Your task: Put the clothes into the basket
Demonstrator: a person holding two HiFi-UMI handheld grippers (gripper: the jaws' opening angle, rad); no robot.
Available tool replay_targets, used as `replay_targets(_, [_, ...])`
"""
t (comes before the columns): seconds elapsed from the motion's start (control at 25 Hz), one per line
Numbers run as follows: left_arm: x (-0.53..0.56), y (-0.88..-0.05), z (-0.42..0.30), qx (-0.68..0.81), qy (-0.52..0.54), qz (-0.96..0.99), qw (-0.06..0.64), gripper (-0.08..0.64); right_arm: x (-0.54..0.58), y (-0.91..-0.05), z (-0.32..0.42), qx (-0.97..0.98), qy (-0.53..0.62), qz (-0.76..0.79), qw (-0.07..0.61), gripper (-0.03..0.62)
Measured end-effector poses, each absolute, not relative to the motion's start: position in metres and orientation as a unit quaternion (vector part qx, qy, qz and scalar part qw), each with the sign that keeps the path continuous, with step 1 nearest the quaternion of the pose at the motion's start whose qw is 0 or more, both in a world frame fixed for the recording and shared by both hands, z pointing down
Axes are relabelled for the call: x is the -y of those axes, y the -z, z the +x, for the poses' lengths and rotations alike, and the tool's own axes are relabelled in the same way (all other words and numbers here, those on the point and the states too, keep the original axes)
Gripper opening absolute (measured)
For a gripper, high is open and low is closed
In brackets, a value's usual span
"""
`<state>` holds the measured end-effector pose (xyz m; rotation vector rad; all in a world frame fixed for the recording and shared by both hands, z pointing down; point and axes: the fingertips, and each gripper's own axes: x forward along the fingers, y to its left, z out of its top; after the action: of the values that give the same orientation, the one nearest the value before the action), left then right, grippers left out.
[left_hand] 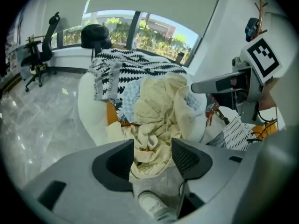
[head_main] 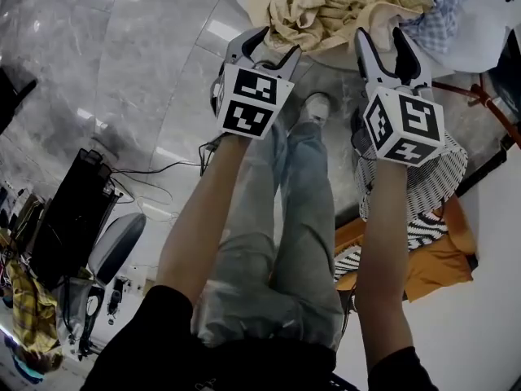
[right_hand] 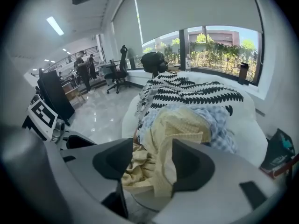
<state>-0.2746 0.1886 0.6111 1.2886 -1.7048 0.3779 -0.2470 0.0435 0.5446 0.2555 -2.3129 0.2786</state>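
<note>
A pale yellow garment (head_main: 326, 10) lies crumpled on top of the heaped white basket (left_hand: 88, 111) and hangs over its near rim. Under it are a blue checked cloth (head_main: 440, 15) and a black-and-white patterned cloth (left_hand: 126, 64). My left gripper (head_main: 273, 46) is at the garment's hanging edge with its jaws apart. In the left gripper view the yellow garment (left_hand: 159, 111) shows in the gap of the left gripper (left_hand: 153, 155), unpinched. My right gripper (head_main: 381, 37) is beside it, also open. The yellow garment (right_hand: 177, 129) fills the gap of the right gripper (right_hand: 152, 160), and the pads stand clear of it.
A perforated white hamper (head_main: 423, 186) with orange and striped clothes stands at the right, close to my right arm. My own legs and a shoe (head_main: 313, 108) are below the grippers. Black equipment (head_main: 69, 218) and cables lie on the glossy floor at left. Office chairs (left_hand: 39, 55) stand far off.
</note>
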Motion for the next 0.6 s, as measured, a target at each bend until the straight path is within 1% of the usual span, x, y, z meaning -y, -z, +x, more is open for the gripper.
replay_targets(0.2, [-0.186,-0.654,-0.278,0.673,-0.195,0.526,0.482,0.253,-0.025,-0.577,-0.254,0.897,-0.097,0.122,0.414,0.253])
replay_targets(0.6, [-0.177,-0.732,-0.274,0.613,-0.250,0.544,0.517,0.293,-0.005,-0.631,-0.284,0.881,-0.075,0.141,0.445,0.265])
